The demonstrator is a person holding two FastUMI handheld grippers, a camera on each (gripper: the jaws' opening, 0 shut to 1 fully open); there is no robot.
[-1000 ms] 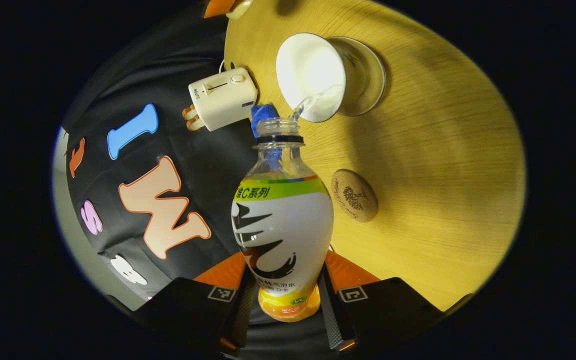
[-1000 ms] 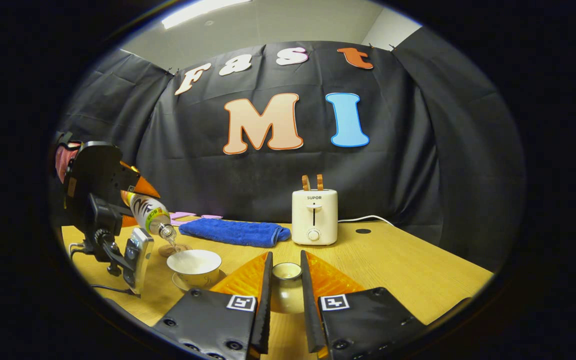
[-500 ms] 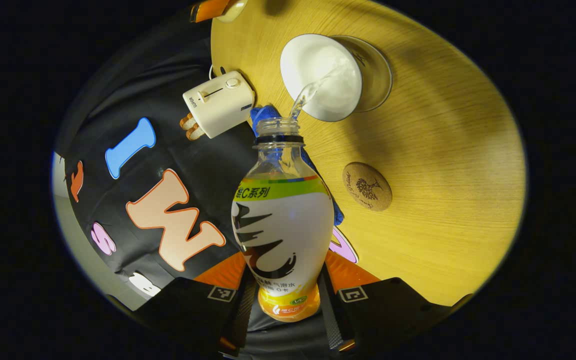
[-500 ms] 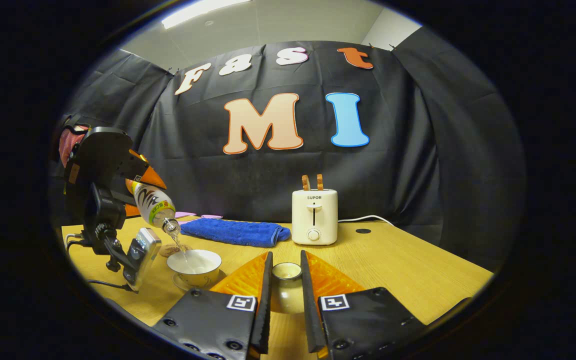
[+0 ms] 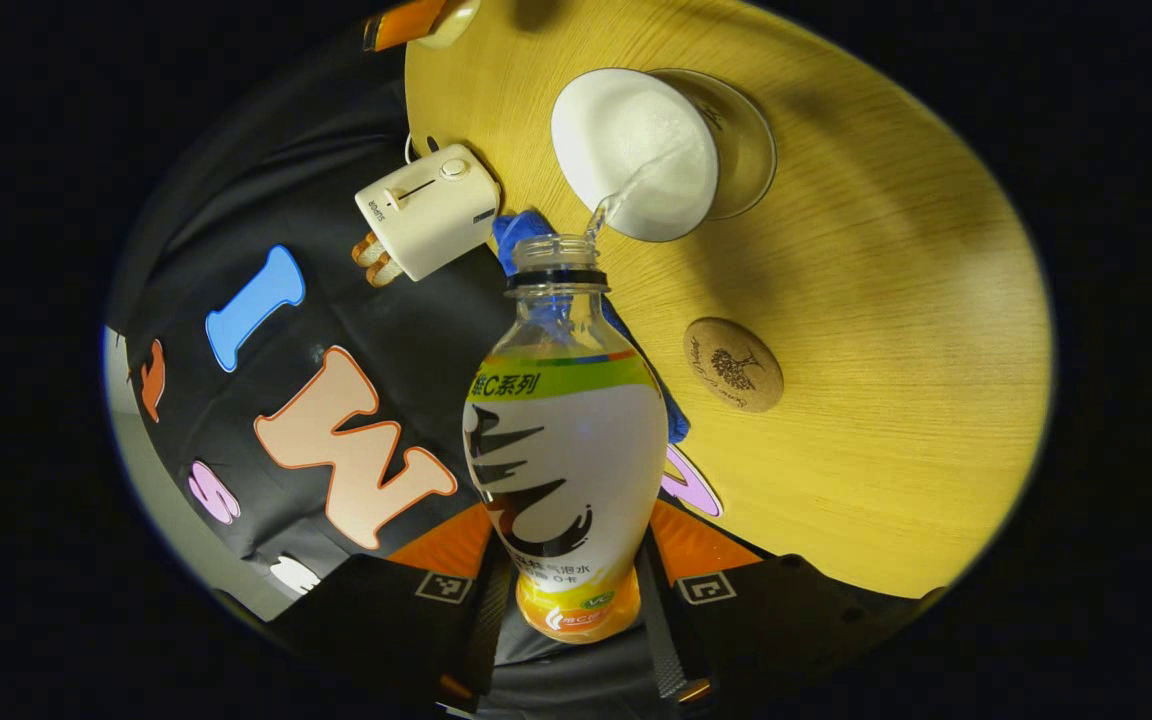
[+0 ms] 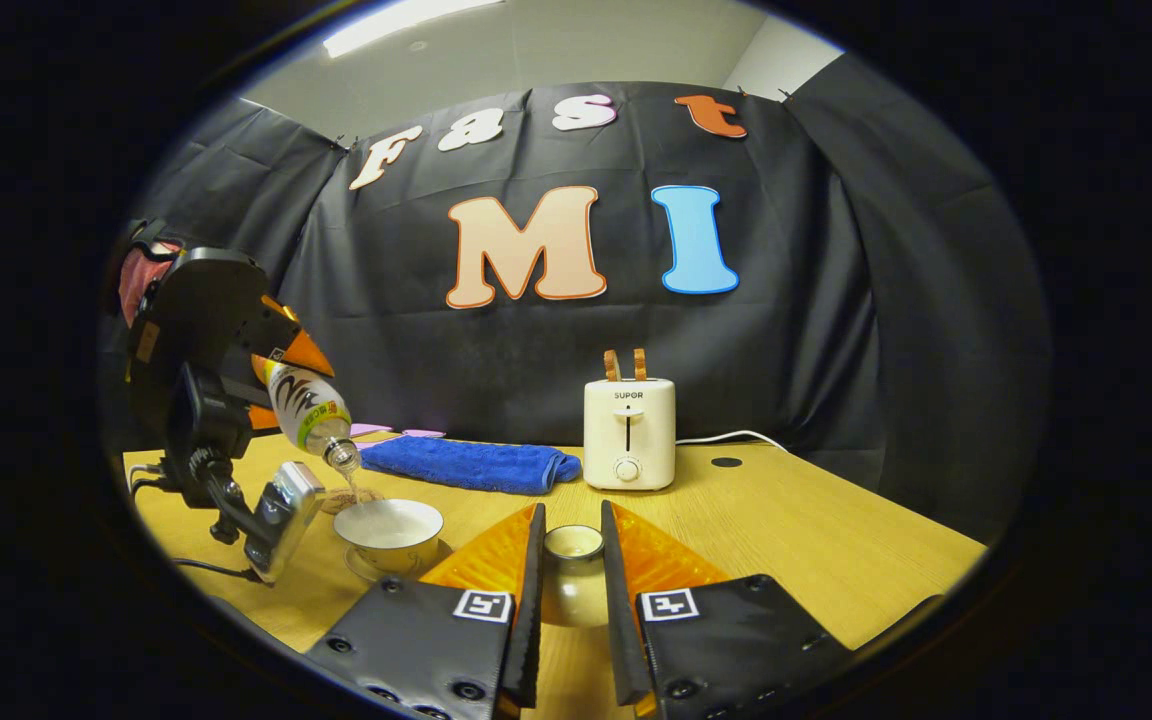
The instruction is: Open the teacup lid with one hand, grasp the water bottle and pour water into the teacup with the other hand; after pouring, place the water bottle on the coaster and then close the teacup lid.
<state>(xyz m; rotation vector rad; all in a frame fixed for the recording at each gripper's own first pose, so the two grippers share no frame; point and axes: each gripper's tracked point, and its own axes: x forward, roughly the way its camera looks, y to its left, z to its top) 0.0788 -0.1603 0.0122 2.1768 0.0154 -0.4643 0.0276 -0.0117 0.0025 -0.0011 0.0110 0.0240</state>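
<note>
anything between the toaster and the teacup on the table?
In the right gripper view, bare tabletop separates the toaster and teacup; the blue towel lies behind that stretch.

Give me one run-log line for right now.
phase: pouring | left gripper: shut on water bottle, tilted, stream entering teacup | right gripper: shut on teacup lid | coaster: bare

One bottle (image 5: 564,450), one teacup (image 5: 636,152), one lid (image 6: 573,545), one coaster (image 5: 733,364), one toaster (image 6: 629,433), one towel (image 6: 466,465).

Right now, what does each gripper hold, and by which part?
Left gripper: bottle, near its base. Right gripper: lid, by its knob.
</note>
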